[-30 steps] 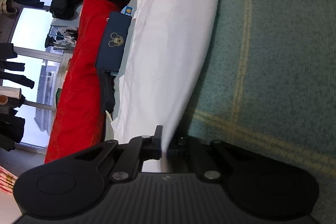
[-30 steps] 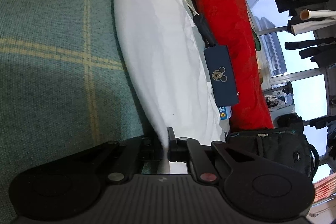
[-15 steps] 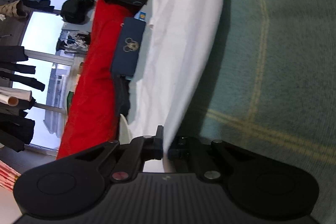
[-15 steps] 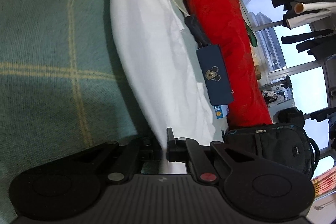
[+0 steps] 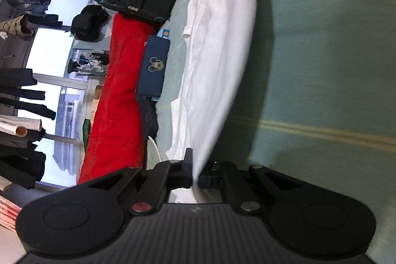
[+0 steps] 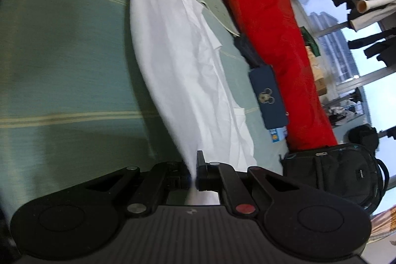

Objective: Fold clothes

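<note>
Covering most of my view: green bedspread [image 5: 321,61] with pale stripes.
Garment: white cloth [image 5: 217,46] stretched above the bedspread between my two grippers, far side lying on it.
Red bedding [image 6: 267,24]: beside the cloth.
Left gripper [image 5: 195,175]: clenched on one cloth corner.
Right gripper [image 6: 193,177]: clenched on another corner.

The white garment [image 5: 217,46] is thin, smooth cloth with soft creases; the green bedcover [image 5: 321,66] is matt woven fabric; the red quilt [image 6: 267,24] looks slightly shiny; the left gripper [image 5: 195,180] is matt black plastic
</note>
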Demonstrator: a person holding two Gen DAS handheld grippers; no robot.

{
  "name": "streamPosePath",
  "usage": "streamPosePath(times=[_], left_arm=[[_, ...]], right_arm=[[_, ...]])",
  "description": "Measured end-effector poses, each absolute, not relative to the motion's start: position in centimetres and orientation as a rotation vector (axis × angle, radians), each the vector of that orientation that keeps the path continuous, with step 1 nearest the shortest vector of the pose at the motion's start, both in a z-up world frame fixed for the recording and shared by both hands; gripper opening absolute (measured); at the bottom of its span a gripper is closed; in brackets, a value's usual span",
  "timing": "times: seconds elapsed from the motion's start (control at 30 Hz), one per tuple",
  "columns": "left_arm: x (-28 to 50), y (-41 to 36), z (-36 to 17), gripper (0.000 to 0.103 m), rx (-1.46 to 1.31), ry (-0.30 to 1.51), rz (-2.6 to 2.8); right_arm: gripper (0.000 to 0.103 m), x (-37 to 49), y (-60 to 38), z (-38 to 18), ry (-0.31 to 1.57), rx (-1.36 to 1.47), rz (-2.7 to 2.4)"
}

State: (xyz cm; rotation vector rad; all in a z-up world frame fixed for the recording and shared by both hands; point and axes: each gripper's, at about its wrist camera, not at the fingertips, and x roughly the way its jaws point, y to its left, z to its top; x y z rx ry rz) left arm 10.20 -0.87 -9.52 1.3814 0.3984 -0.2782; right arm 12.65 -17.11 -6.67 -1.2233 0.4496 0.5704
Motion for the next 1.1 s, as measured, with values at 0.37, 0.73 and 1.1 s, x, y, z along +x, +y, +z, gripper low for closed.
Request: streamPosePath(times=[0.37, 0.73, 1.1], left_arm=[[2.9, -0.3, -8.7, 0.001, 1.375, 0.407, -0.349], [-0.9, 0.1, -9.3, 0.003, 1.296, 0.472, -0.411], [-0.7, 4.7, -2.6, 0.013, 0.908, 0.543, -0.408]], right_arm=[[0.006, 5.1, -17.7, -5.9, 0.501, -1.201, 0.640], [0.007, 2.3, -18.0, -6.6, 0.579, -1.156, 0.675], [0.032, 2.1, -23.4, -3.5, 0.654, -0.970, 0.645]])
